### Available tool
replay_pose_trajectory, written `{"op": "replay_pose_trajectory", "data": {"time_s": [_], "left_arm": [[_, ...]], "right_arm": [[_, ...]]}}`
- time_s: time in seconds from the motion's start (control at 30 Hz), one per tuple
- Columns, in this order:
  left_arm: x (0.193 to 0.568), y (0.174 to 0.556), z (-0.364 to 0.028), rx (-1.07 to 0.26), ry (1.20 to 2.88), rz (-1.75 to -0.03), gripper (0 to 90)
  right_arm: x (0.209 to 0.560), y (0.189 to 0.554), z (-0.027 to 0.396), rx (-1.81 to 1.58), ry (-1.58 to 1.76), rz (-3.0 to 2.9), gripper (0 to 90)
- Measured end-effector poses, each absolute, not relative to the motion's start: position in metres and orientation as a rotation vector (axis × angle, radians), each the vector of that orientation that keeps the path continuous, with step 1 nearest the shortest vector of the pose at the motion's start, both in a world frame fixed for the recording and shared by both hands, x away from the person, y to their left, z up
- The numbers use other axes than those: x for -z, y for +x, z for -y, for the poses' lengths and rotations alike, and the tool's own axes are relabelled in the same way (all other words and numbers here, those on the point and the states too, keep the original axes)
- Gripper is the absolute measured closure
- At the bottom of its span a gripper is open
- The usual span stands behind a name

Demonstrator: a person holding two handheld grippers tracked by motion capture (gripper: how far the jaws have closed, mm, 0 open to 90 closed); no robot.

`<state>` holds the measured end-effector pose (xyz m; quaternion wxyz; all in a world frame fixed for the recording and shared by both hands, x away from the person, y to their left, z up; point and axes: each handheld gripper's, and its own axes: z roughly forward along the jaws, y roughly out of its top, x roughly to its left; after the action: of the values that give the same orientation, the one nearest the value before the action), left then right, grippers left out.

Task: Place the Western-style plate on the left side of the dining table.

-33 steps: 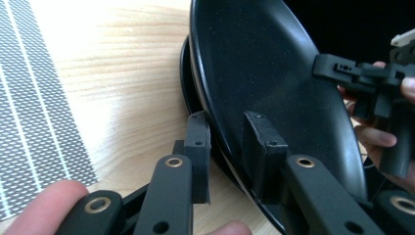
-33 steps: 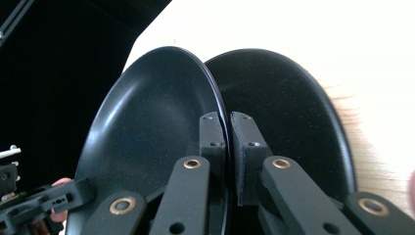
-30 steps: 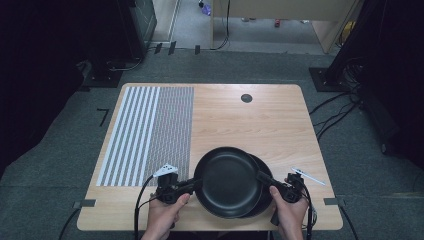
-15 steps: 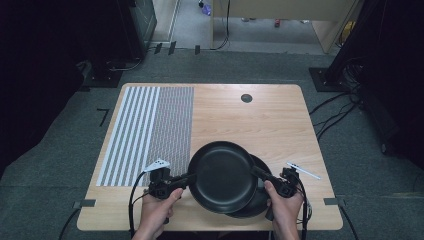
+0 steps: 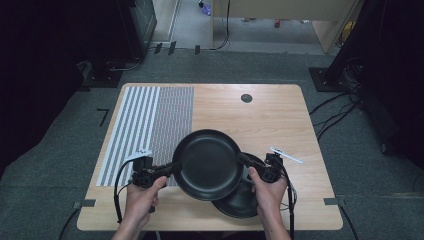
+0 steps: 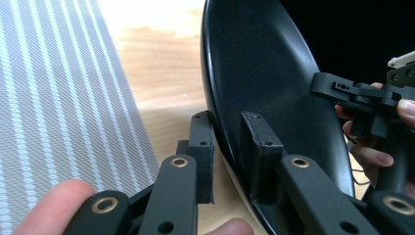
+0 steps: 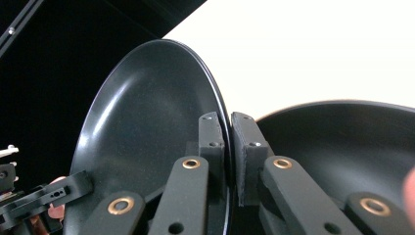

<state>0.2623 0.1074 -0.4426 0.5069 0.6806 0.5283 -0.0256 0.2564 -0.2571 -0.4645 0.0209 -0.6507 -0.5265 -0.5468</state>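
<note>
Two black plates are in play. The upper black plate (image 5: 207,164) hangs above the table, held at opposite rims. My left gripper (image 5: 171,168) is shut on its left rim, and in the left gripper view the pads (image 6: 259,147) pinch the edge of the plate (image 6: 264,73). My right gripper (image 5: 246,161) is shut on the right rim, with the held plate (image 7: 151,122) clamped in my right gripper (image 7: 229,144). The second black plate (image 5: 246,200) lies on the table under and right of the first, also seen as the lower plate (image 7: 342,147).
The wooden table (image 5: 280,125) carries a grey striped mat (image 5: 145,125) on its left half. A small black round cap (image 5: 246,98) sits near the far edge. Dark floor and cables surround the table.
Both hands have carried the upper plate up and to the left, away from the lower plate, which now shows more at the right.
</note>
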Motion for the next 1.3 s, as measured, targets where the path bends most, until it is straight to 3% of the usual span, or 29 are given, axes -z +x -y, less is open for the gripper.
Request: {"op": "replay_pose_trajectory", "data": {"time_s": [0.6, 1.3], "left_arm": [[0.44, 0.285, -0.173, 0.021, 1.538, -1.382, 77.0], [0.465, 0.309, -0.218, -0.009, 1.457, -1.525, 76.9]], "right_arm": [[0.451, 0.321, 0.186, 1.63, -1.927, 1.734, 84.6], [0.474, 0.379, 0.129, 1.496, -1.882, 1.782, 83.9]]}}
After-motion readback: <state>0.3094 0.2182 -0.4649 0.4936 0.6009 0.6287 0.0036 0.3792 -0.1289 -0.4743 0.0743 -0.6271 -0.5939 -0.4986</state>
